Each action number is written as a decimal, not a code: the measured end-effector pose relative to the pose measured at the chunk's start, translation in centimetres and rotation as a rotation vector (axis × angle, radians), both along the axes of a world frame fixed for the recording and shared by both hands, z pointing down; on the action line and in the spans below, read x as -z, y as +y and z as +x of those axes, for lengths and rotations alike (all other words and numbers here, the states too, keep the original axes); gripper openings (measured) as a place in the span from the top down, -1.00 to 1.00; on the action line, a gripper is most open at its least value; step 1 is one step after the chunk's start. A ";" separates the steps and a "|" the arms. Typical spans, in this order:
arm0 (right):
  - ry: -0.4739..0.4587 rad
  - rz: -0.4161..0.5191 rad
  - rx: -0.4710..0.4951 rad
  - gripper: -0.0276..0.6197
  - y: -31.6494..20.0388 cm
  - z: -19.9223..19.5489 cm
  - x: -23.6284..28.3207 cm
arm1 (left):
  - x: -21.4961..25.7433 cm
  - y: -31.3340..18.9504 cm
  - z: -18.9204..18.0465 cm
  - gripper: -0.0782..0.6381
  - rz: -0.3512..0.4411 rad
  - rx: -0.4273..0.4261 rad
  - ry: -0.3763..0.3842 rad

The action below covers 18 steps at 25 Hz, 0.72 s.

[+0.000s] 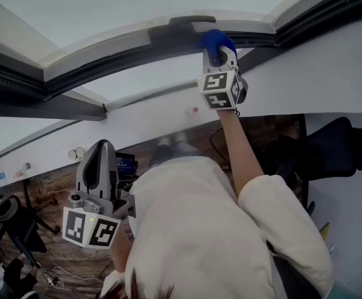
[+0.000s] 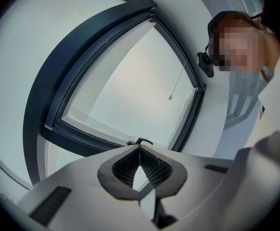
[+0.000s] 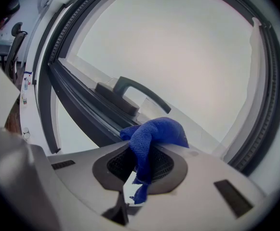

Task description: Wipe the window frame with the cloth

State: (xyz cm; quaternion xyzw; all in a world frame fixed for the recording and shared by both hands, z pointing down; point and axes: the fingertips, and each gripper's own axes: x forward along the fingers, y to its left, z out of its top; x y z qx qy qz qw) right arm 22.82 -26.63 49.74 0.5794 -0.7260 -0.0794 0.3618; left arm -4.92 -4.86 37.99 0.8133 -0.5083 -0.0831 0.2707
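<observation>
Wiping under way: right gripper (image 1: 218,55), jaws clamped on the blue cloth (image 1: 214,41), holds it against the window frame (image 1: 124,56) beside the handle (image 3: 135,91). Left gripper (image 2: 140,166) idle, jaws together, empty. Next, likely: slide along frame.

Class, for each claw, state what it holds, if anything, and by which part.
The right claw is shut on the blue cloth, pinching a bunched fold; the rest bulges beyond the tips. The left claw is shut and holds nothing.

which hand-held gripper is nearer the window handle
Right. The right hand-held gripper, holding the cloth, is up beside the window handle; the left hand-held gripper hangs well below it.
</observation>
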 end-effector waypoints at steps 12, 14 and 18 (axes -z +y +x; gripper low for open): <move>-0.092 -0.064 0.151 0.77 0.9 -6.5 0.0 | 0.3 0.0 0.8 0.75 0.003 -0.029 -0.002; -0.094 -0.061 0.149 0.77 0.9 -6.5 -0.1 | 0.2 -0.1 0.8 0.75 0.002 -0.030 -0.003; -0.095 -0.060 0.160 0.77 0.9 -6.9 -0.1 | 0.5 -0.5 0.8 0.75 0.012 -0.035 -0.005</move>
